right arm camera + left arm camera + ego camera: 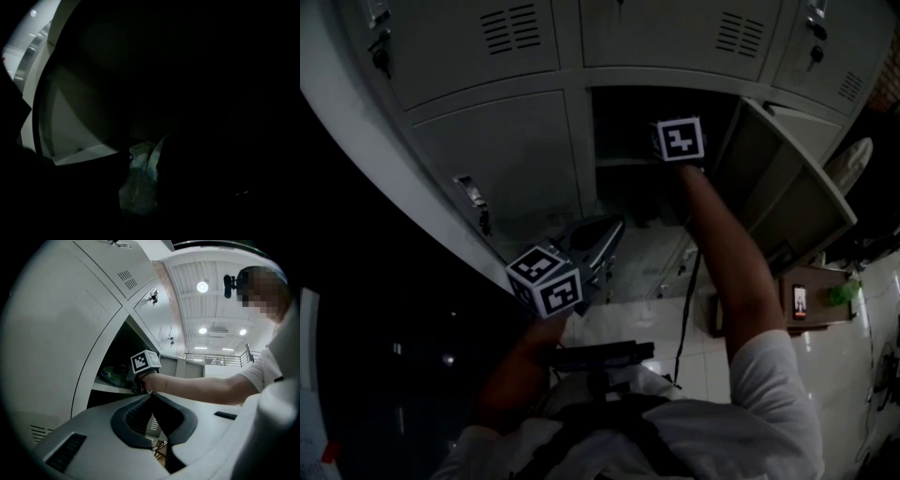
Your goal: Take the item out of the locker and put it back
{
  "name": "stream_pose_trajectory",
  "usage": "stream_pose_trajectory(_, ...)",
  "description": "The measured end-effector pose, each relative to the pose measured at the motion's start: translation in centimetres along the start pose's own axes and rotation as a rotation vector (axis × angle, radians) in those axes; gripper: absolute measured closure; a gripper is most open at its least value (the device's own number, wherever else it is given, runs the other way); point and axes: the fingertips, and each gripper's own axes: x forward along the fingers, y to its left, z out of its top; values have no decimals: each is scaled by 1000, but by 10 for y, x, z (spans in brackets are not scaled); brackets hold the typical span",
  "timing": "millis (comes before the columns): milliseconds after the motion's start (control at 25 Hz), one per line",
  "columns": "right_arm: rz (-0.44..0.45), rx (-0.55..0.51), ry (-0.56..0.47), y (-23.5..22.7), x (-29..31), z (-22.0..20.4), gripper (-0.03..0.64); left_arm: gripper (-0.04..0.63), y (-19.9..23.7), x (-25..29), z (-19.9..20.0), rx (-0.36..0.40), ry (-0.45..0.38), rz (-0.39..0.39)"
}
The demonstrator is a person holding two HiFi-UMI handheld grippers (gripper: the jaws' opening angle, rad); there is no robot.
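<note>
Reaches with the right gripper (pixel 135 379) into the open locker (pixel 487 159), jaws spread wide and clamping nothing. Shows the crinkled greenish packet (pixel 138 187) on the shelf (pixel 110 389), right between those jaws. Holds the left gripper (pixel 151 398) outside, below the right forearm, jaws pressed together, empty.

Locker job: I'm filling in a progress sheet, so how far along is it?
Done: the grey metal locker's door stands open. In hand: the right gripper reaches into the compartment, tongs apart with a pale crinkled packet between them on the shelf; it is too dark to see contact. To do: either lifting it out and returning it, or only withdrawing; these views cannot say which. The left gripper waits outside, shut.
</note>
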Motion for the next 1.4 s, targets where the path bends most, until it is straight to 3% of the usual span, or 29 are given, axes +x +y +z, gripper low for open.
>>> stream_pose_trajectory(160,20,18,30,4,7,-6,369,592,3,-3,-2,-14,-2,14)
stream_pose_trajectory(320,54,-21,40,15,5,-13,526,592,5,-5,-5,-25,-2,24)
stream_pose_trajectory(480,82,-46,-5,23,-10,-5,578,592,3,-6,-9,-35,2,20)
stream_pose_trajectory(960,92,-87,-138,31,-89,9,584,592,-23,-8,-12,-50,4,-39)
stream_pose_trajectory(1400,115,-54,-172,55,-166,-13,586,592,-51,-20,-12,-31,3,-90)
